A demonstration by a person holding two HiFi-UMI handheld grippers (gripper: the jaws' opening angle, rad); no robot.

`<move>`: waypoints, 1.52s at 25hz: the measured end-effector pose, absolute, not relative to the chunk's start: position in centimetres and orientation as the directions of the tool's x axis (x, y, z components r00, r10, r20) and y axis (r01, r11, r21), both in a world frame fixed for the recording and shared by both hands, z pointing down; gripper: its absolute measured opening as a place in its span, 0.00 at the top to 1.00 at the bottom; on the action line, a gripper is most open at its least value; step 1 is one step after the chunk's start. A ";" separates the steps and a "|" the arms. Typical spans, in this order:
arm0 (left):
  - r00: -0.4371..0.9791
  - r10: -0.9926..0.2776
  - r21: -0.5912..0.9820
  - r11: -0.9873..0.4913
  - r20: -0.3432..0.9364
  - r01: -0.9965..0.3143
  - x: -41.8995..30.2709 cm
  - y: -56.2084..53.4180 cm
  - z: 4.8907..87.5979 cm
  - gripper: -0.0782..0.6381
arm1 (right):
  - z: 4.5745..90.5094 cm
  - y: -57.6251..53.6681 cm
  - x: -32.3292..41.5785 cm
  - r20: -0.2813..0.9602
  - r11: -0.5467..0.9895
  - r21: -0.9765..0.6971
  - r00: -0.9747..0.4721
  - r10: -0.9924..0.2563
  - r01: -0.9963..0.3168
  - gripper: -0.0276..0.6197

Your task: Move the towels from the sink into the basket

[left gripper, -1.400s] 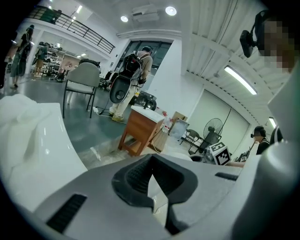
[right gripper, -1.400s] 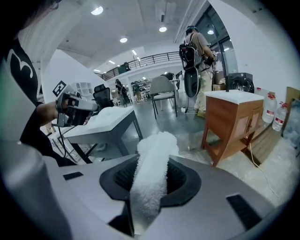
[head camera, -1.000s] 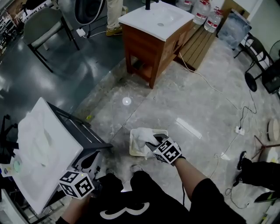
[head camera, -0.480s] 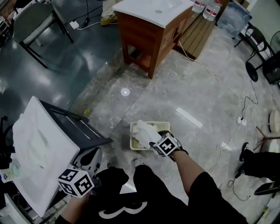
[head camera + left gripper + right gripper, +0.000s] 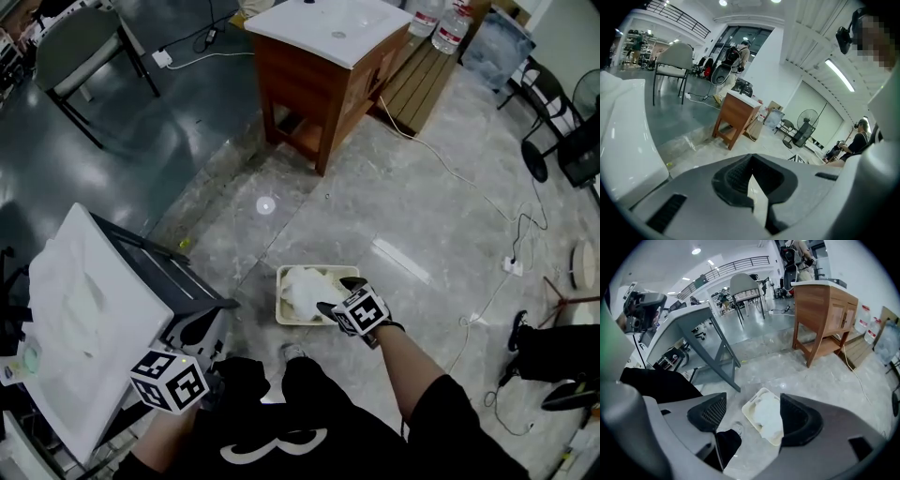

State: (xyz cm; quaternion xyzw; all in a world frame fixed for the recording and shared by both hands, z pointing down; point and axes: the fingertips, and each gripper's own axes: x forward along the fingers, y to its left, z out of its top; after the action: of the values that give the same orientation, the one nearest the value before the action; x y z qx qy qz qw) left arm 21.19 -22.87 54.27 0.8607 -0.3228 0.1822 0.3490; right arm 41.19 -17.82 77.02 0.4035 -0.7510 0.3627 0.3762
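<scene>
R claw (image 5: 336, 294) jaws just opening wide over basket (image 5: 284, 317), gripping nothing, towel (image 5: 305, 286) lying inside; L claw (image 5: 751, 183) shut, empty, near sink (image 5: 122, 281)

The right gripper (image 5: 336, 294) has opened, leaving the towel (image 5: 305, 286) in the basket (image 5: 279, 298).

The basket (image 5: 280, 302) is seen steeply from overhead by the head view and nearer by the right gripper view; the cabinet (image 5: 314, 94) is shared by all three.
</scene>
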 end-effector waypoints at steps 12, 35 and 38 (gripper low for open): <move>0.727 -0.528 0.500 -0.529 0.439 -0.686 16.2 -21.4 48.4 0.88 | 60.6 -22.4 31.0 0.676 0.558 -0.291 -0.579 -0.456 -0.777 0.44; 0.398 -0.826 0.444 -0.205 0.400 -0.872 -20.0 -18.3 39.8 0.88 | 41.0 -26.0 -11.7 0.464 0.946 -0.067 -0.849 -0.251 -0.316 0.44; 0.353 -0.849 0.436 -0.166 0.392 -0.885 -24.6 -17.6 39.4 0.88 | 41.2 -26.5 -16.1 0.474 0.955 -0.031 -0.846 -0.245 -0.294 0.44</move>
State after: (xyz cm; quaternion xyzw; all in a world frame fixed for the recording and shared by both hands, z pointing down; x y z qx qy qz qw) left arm -24.61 -17.57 39.43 0.7632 -0.5680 0.0287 0.3069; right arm -16.07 -26.52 41.15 0.1404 -0.9593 0.0512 0.2395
